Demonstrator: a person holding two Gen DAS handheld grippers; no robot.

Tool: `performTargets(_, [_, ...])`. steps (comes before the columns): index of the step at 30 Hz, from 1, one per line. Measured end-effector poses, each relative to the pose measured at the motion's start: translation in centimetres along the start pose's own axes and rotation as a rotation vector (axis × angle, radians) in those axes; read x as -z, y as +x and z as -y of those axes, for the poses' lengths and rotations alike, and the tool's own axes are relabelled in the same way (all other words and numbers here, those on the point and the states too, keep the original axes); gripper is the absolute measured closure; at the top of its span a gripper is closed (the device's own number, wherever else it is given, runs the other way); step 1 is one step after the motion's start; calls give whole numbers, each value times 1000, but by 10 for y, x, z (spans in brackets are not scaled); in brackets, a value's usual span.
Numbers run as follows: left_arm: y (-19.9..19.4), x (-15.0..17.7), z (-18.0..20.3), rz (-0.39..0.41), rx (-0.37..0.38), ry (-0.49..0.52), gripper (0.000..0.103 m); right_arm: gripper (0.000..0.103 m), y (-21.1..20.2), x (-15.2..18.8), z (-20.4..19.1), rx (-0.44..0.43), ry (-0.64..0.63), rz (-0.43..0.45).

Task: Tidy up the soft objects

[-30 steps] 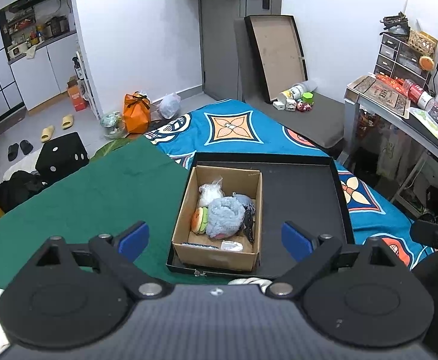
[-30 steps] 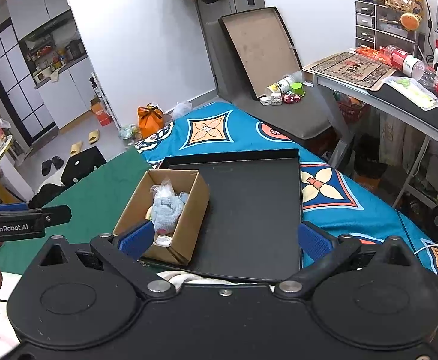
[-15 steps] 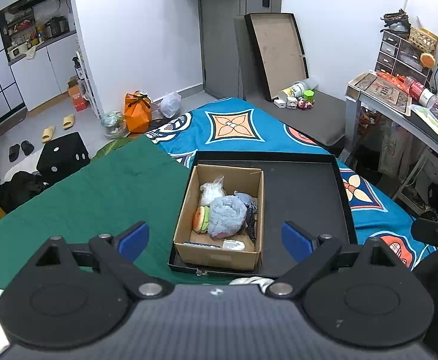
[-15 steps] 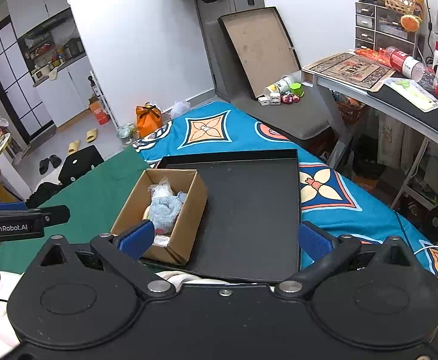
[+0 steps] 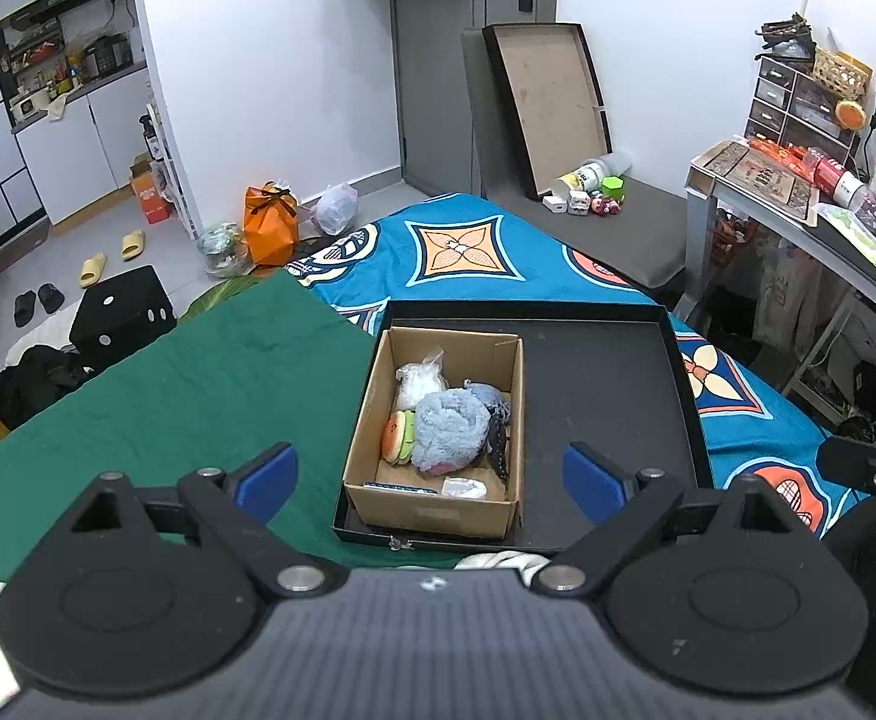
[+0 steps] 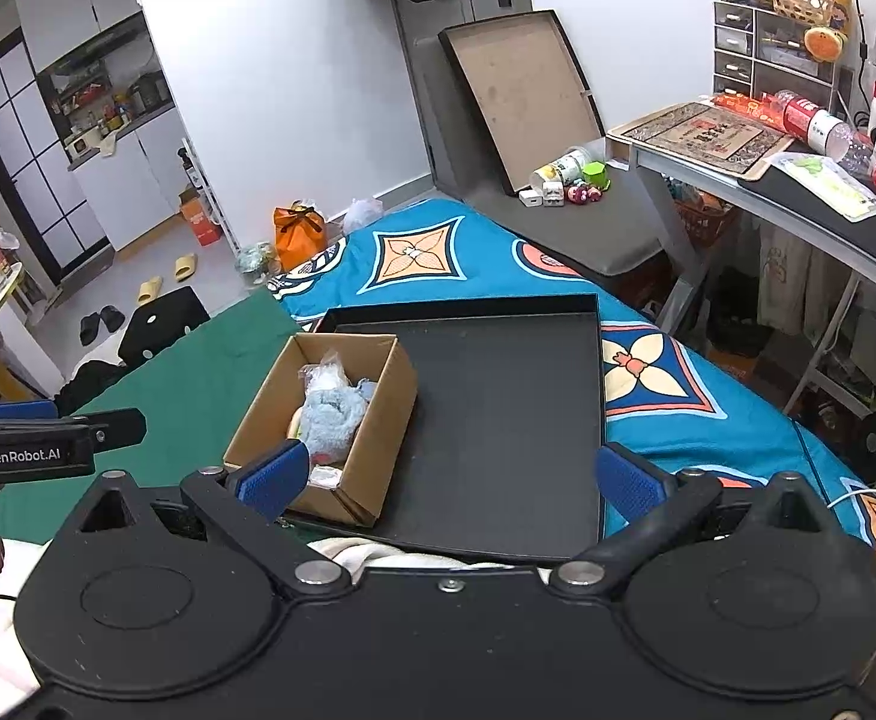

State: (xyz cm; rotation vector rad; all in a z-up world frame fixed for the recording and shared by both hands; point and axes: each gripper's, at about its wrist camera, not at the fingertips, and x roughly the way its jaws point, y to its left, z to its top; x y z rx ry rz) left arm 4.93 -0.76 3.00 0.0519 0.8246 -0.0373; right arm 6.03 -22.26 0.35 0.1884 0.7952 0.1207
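A brown cardboard box (image 5: pixel 432 504) (image 6: pixel 378 438) stands in the left part of a shallow black tray (image 5: pixel 606 408) (image 6: pixel 510 420) on the bed. Inside lie a fluffy light-blue plush (image 5: pixel 447 429) (image 6: pixel 333 420), a small burger-shaped toy (image 5: pixel 398 438), a clear plastic bag (image 5: pixel 420 381) and a dark item (image 5: pixel 497 432). My left gripper (image 5: pixel 431 474) hovers open in front of the box, nothing between its blue fingertips (image 5: pixel 267 474). My right gripper (image 6: pixel 447 477) is open too, held over the tray's near edge, its left fingertip (image 6: pixel 273 477) by the box's near corner.
A green cloth (image 5: pixel 168 384) covers the bed left of the tray, a blue patterned sheet (image 5: pixel 468 252) behind and right. White fabric (image 6: pixel 372 552) lies at the tray's near edge. A desk (image 6: pixel 798 180) stands on the right; floor clutter lies beyond the bed.
Both grippers have drifted slightly back and up from the box. Their jaws stay open and the box contents have not moved.
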Motion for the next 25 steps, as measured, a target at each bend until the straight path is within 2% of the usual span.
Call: performTargets(25, [8, 0, 3, -29, -2, 16, 9, 0, 12, 3, 2, -7, 4, -31])
